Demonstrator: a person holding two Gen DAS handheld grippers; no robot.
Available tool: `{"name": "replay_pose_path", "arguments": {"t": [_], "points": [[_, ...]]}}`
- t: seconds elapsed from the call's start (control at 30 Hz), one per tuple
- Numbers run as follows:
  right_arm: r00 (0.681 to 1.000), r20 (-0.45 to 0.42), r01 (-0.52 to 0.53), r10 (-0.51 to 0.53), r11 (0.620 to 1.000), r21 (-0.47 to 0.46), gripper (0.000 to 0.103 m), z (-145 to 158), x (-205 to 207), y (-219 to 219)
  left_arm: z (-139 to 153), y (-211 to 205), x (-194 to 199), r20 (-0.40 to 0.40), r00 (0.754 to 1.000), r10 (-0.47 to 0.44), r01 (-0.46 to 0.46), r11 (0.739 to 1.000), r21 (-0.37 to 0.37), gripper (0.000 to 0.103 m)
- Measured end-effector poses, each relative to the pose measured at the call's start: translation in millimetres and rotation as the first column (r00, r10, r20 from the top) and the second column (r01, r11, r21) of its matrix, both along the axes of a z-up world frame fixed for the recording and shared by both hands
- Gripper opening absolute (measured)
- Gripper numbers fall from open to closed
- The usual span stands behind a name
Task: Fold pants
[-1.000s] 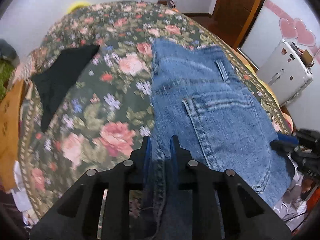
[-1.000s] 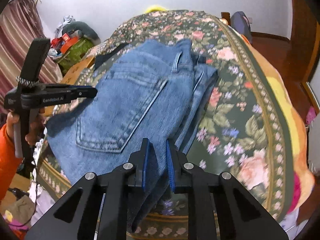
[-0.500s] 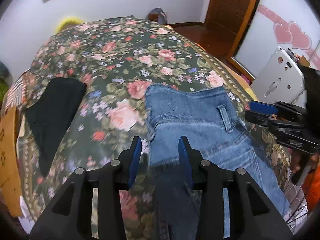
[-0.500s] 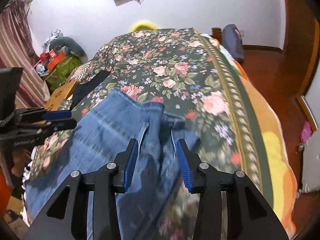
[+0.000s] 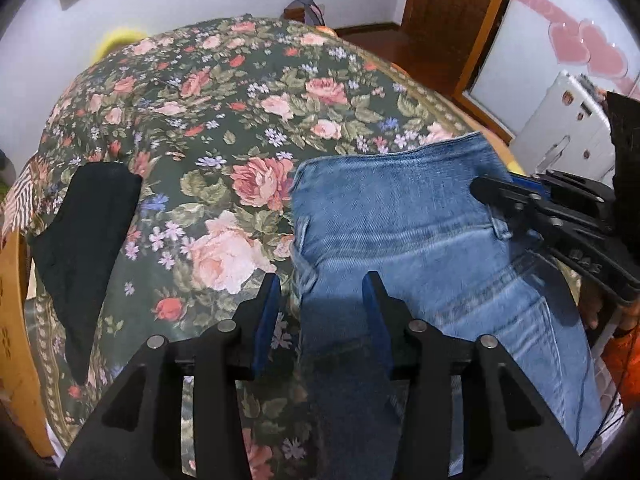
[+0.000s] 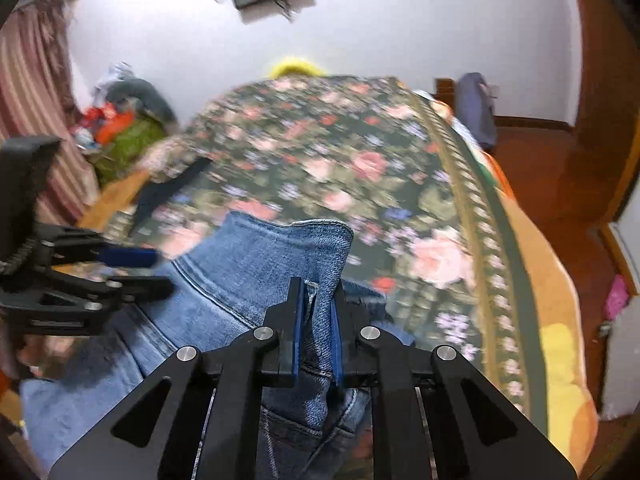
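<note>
Left wrist view: the left gripper (image 5: 320, 304) hangs with its fingers spread apart over the near left edge of the jeans (image 5: 400, 216), clasping nothing. The jeans lie on the floral bedspread (image 5: 240, 120), waistband farthest away. Left of the jeans rests a black garment (image 5: 88, 224). In the right wrist view, the right gripper (image 6: 316, 312) is clenched on a raised fold of the jeans' waistband. Beyond the jeans the bedspread runs, blurred, to the white wall (image 6: 400, 20).
</note>
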State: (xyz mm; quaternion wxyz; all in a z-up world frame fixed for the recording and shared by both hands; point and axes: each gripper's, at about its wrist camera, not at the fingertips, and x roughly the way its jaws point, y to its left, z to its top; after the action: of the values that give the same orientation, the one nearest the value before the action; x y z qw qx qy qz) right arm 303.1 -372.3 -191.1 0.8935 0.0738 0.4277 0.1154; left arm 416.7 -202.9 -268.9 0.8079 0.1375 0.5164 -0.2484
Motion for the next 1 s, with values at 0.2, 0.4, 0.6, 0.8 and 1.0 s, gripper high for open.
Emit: {"name": "replay_pose_path", "arguments": {"t": [0.2, 0.4, 0.6, 0.8, 1.0], "points": [[0.991, -0.137, 0.002, 0.003, 0.999, 0.036, 0.010, -37, 12, -7, -17, -12, 9, -0.009, 1.000, -0.004, 0.004, 0.999, 0.052, 0.048], [0.990, -0.144, 0.016, -0.015, 1.000, 0.000, 0.021, -3, 0, -19, 9, -1, -2, 0.026, 0.999, 0.031, -0.031, 0.999, 0.022, 0.048], [0.995, -0.094, 0.048, -0.046, 0.999, 0.013, 0.050, 29, -37, -26, 37, 11, -25, 0.061, 0.996, 0.060, -0.059, 0.998, -0.023, 0.066], [0.993, -0.110, 0.053, -0.046, 0.997, 0.056, 0.066, 30, -64, -15, 34, 17, -41, -0.008, 0.999, 0.053, -0.053, 0.999, -0.007, 0.073], [0.975, -0.218, 0.084, -0.052, 0.987, 0.141, 0.069, -1, -74, -13, 11, 25, -52, -0.143, 0.989, 0.044, -0.048, 0.999, -0.026, 0.073]]}}
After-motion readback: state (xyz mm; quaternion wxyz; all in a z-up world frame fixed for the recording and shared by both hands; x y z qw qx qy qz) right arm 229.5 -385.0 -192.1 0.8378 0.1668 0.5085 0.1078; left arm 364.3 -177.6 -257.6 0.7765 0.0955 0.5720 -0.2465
